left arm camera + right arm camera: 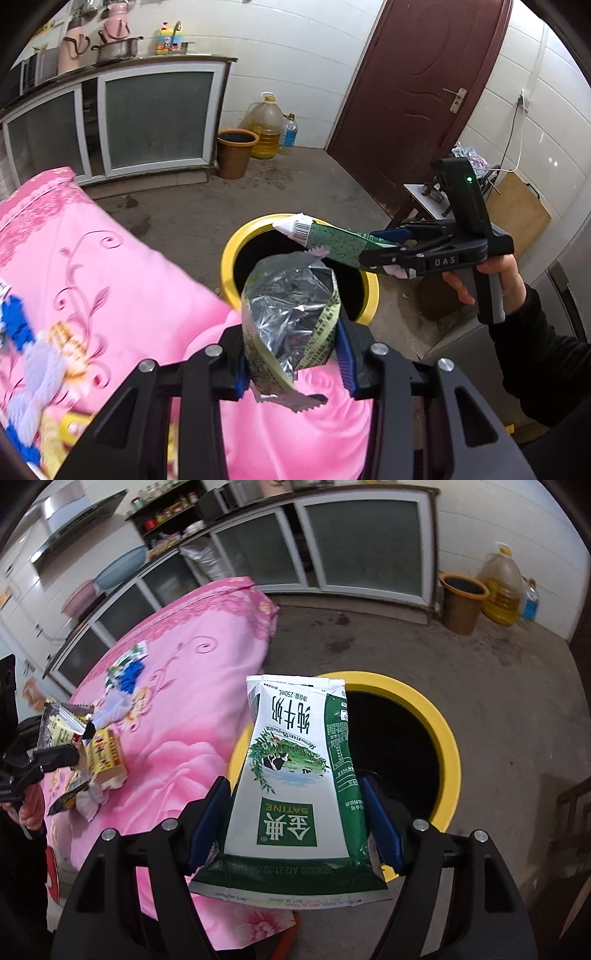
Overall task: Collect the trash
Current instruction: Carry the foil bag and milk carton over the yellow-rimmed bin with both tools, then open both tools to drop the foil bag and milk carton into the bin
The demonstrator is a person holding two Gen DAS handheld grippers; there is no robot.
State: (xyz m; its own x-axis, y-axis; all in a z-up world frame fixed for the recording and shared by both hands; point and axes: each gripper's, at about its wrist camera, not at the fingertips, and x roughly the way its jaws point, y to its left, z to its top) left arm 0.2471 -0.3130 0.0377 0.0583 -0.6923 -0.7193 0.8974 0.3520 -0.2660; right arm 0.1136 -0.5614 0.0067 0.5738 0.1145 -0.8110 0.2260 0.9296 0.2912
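In the left wrist view my left gripper (293, 354) is shut on a crumpled silver and yellow snack wrapper (291, 321), held above the edge of the pink cloth. Just beyond it stands a black bin with a yellow rim (236, 254). My right gripper (380, 254) reaches in from the right, over the bin's mouth, shut on a green and white milk carton (332, 240). The right wrist view shows that carton (291, 775) clamped between the blue pads (373, 812), with the bin rim (443, 738) behind it. At that view's left edge is the left gripper (68, 749) with its wrapper (61, 723).
Loose trash lies on the pink tablecloth (184, 738): a yellow box (107, 757), blue and white scraps (129, 672), small wrappers. A brown bucket (236, 151), an oil jug (266, 125) and a bottle stand by the cabinet. A dark red door (417, 92) and a stool (424, 199) lie right.
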